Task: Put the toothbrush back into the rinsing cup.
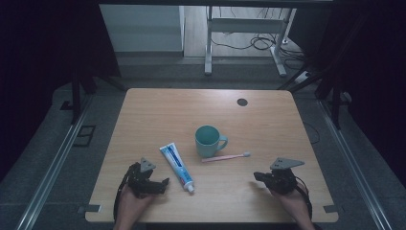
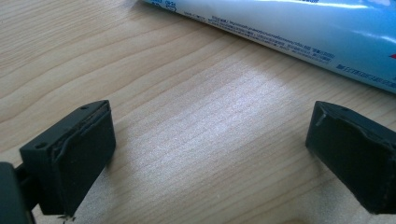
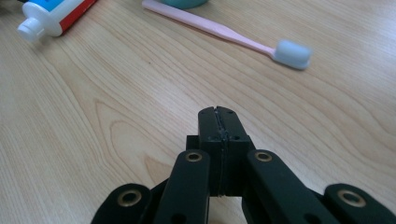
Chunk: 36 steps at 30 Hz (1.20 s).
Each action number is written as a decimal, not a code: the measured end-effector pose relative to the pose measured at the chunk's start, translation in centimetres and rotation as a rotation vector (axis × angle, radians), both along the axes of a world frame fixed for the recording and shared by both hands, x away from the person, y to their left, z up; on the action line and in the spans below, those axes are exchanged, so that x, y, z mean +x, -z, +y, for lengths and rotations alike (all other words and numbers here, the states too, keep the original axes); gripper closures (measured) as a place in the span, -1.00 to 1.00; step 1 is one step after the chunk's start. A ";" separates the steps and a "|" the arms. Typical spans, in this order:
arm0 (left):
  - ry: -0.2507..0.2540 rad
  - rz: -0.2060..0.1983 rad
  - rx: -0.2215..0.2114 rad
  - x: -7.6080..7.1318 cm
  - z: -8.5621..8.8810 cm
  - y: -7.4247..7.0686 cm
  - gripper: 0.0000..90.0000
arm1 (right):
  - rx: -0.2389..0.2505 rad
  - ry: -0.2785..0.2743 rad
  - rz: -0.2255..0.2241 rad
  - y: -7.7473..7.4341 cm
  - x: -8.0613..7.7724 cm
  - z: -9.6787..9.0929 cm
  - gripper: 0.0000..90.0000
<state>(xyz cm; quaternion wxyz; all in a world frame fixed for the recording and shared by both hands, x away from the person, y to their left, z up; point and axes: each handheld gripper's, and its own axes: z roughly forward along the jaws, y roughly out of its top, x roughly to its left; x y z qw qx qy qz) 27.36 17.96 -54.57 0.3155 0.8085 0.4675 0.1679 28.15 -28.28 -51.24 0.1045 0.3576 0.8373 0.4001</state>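
near the middle of the bench [image 1: 143, 115] lies the toothpaste tube [image 1: 176, 167], flat, its white cap [image 1: 190, 188] pointing toward the person, with the teal mug [image 1: 208, 141] just to its right and the pink toothbrush [image 1: 226, 156] lying across in front of the mug, close to its base. the left gripper [image 1: 160, 184] rests low beside the tube, jaws spread wide with nothing but bare wood between them; in the left gripper view the tube [image 2: 299, 32] sits ahead of the jaws, not between them. a close from this spot would likely catch air or only nip the tube's edge and skid it toward the mug. the tube looks soft and slick, so a hard squeeze near the middle could bulge it or let it slip out. the right gripper [image 1: 258, 176] has its jaws pressed together on nothing, aimed toward the toothbrush [image 3: 224, 32]; pushed forward like that, it would probably shove the brush rather than pick it up, maybe rolling it against the mug.
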 end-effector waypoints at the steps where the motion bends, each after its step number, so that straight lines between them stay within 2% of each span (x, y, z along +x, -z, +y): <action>1: 0.000 0.000 0.000 0.0 0.0 0.0 -0.96 | 0.000 0.000 0.000 0.0 0.0 0.0 0.99; 22: -0.003 0.001 -0.001 0.0 0.0 0.0 -0.96 | -0.011 -0.077 -0.001 -0.1 2.2 4.5 0.99; 31: -0.008 0.002 -0.004 0.0 0.0 0.0 -0.96 | 0.028 -0.079 0.014 0.1 3.3 5.5 0.99; 36: -0.007 0.002 -0.004 0.0 0.0 0.0 -0.96 | 0.032 -0.083 0.020 0.3 3.8 6.1 0.99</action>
